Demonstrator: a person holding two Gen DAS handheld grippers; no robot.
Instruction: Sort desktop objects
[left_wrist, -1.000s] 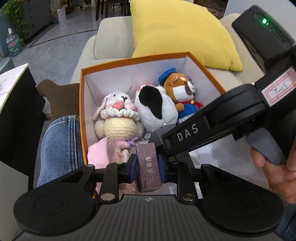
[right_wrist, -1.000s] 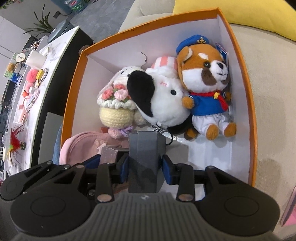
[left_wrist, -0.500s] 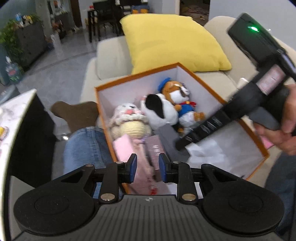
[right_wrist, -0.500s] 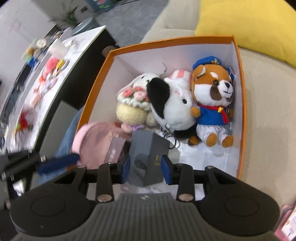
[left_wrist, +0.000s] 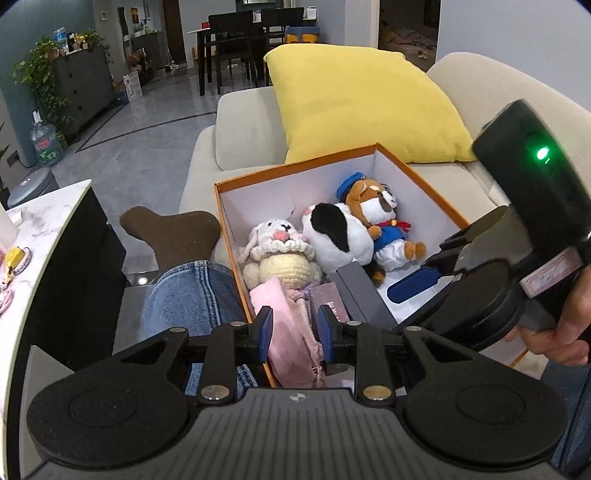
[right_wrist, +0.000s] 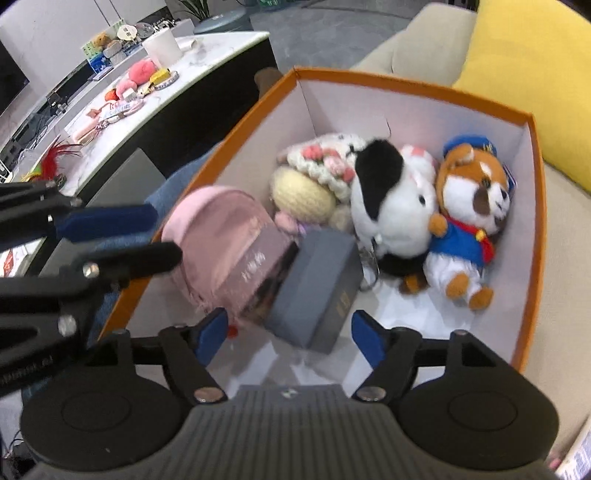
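An orange box on the sofa holds a crocheted rabbit, a black-and-white plush, a sailor plush, a pink pouch, a purple box and a grey box. My left gripper is open and empty above the box's near edge. My right gripper is open and empty just behind the grey box; it also shows in the left wrist view.
A yellow cushion leans on the beige sofa behind the box. A marble-topped table at the left carries several small items and a white cup. A jeans leg lies beside the box.
Both grippers opened and let go: the purple box and the grey box now lie in the orange box. Both grippers have pulled back and up from it.
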